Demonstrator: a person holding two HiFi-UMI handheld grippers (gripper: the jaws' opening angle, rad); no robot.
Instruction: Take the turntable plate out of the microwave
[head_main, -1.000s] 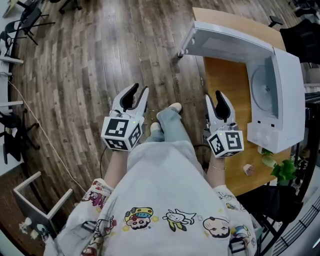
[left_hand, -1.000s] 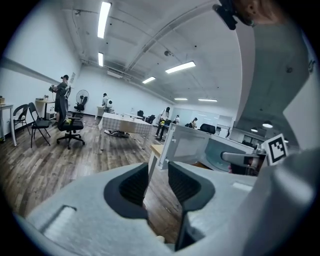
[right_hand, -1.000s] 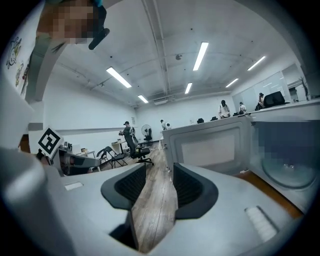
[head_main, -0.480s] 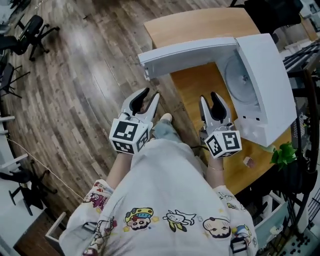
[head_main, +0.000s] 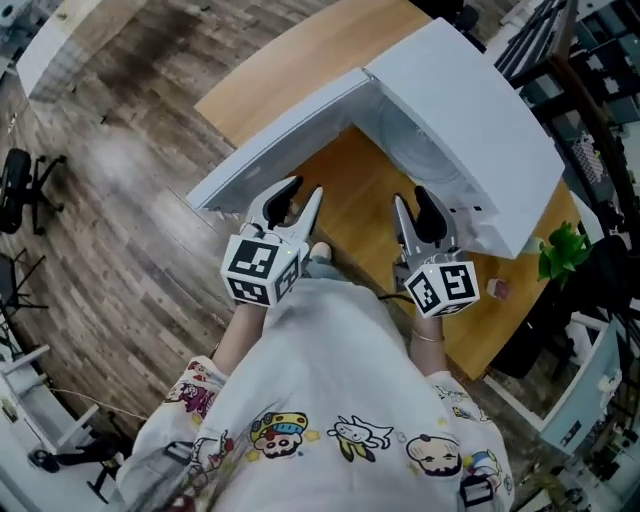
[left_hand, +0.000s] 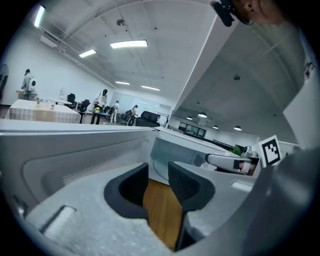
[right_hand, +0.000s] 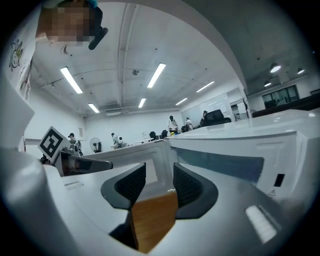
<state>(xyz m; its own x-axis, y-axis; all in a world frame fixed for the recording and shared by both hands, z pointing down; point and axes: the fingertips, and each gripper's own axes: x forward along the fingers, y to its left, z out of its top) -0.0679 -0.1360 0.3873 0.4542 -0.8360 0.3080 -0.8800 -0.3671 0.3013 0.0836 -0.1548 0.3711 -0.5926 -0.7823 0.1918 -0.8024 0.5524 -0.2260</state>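
Observation:
A white microwave (head_main: 480, 120) stands on a wooden table (head_main: 300, 60), and its door (head_main: 270, 150) swings wide open to the left. Inside the cavity the pale round turntable plate (head_main: 412, 152) shows only faintly. My left gripper (head_main: 303, 192) hovers just in front of the open door with its jaws apart and nothing between them (left_hand: 159, 167). The right gripper (head_main: 410, 198) is level with it in front of the cavity, open too and empty (right_hand: 159, 170). Both point toward the microwave's opening and touch nothing.
A green plant (head_main: 565, 250) and a small pink object (head_main: 497, 288) sit at the table's right end beside the microwave. Wire shelving (head_main: 590, 60) stands behind it. An office chair (head_main: 20, 185) is on the wood floor at left. People stand far off in the gripper views.
Both grippers have swung from over the floor to the front of the open microwave. The microwave now lies straight ahead of them. The jaws stayed open.

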